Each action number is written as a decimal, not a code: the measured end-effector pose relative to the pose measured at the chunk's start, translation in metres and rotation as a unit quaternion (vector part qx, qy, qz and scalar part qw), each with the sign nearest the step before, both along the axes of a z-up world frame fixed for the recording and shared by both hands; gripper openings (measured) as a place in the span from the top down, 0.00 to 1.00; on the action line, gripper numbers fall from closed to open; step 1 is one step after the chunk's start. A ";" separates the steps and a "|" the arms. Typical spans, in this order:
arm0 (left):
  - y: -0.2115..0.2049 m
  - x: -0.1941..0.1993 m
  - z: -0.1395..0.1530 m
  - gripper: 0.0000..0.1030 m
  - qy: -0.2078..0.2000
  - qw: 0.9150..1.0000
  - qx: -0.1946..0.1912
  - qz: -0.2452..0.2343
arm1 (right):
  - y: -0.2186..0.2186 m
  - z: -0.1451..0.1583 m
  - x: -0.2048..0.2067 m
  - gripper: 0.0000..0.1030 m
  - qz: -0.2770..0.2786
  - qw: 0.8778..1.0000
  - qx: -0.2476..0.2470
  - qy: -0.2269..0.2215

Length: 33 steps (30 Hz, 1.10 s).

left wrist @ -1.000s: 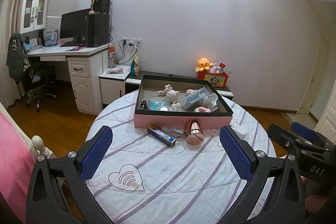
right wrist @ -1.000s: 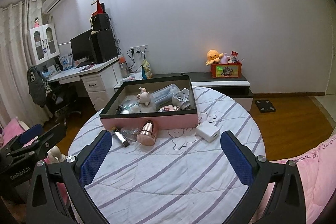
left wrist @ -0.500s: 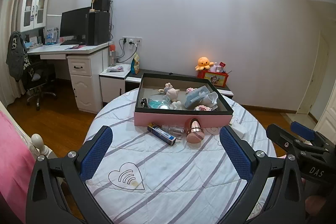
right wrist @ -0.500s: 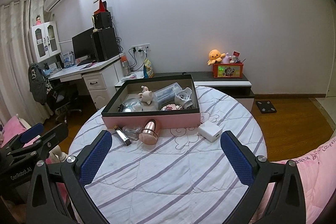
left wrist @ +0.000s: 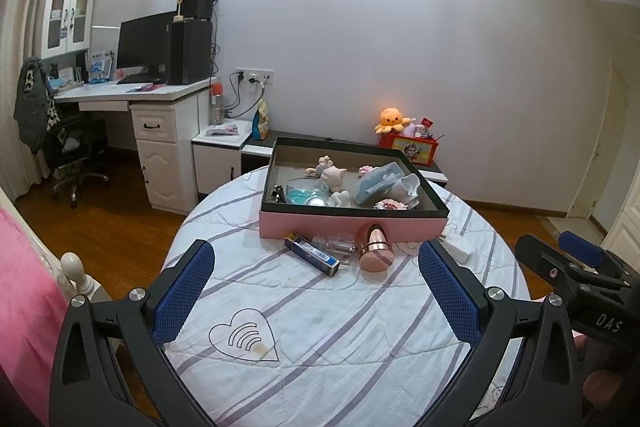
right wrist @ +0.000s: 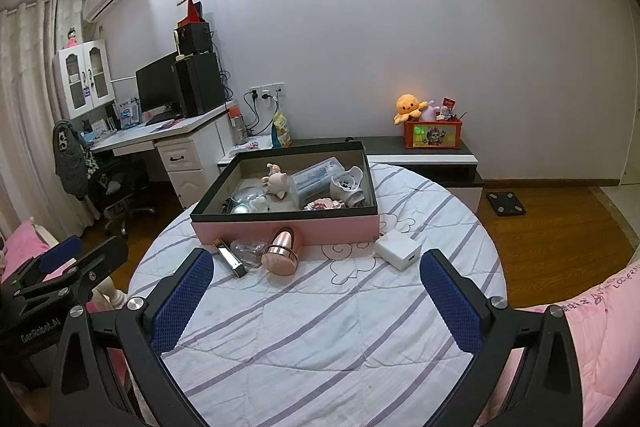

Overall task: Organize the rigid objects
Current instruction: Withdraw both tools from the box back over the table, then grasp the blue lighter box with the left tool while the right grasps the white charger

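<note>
A pink box with a dark rim (left wrist: 352, 225) (right wrist: 280, 229) stands on the round striped table and holds several small toys and items. In front of it lie a blue flat stick (left wrist: 312, 254) (right wrist: 230, 258), a clear plastic piece (left wrist: 338, 247) (right wrist: 248, 251), a rose-gold cylinder (left wrist: 375, 253) (right wrist: 281, 253) and a white charger block (right wrist: 398, 250) (left wrist: 456, 251). My left gripper (left wrist: 316, 291) is open and empty above the table's near side. My right gripper (right wrist: 316, 293) is open and empty too. Each gripper shows at the edge of the other's view.
The round table (left wrist: 320, 327) has a white quilted cover with purple stripes. Pink bedding (right wrist: 592, 339) lies at the right and at the left (left wrist: 24, 299). A white desk (left wrist: 160, 131) with a monitor, a chair (left wrist: 72, 147) and a low cabinet (right wrist: 424, 159) stand behind.
Both grippers have shifted only slightly; the views have drifted a little. The objects on the table have not moved.
</note>
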<state>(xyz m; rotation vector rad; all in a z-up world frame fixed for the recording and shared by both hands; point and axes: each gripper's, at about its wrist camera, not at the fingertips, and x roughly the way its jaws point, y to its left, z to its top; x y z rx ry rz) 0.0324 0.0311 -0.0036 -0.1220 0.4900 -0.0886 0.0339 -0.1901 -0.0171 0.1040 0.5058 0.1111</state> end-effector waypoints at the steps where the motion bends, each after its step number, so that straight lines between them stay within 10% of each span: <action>1: 0.001 0.001 -0.002 0.00 0.003 1.000 -0.001 0.001 | -0.001 -0.001 0.000 0.00 -0.001 1.000 0.000 0.001; 33: -0.019 0.163 -0.119 0.00 0.191 0.977 0.090 -0.028 | -0.058 -0.103 0.142 0.00 -0.064 0.986 -0.038 0.152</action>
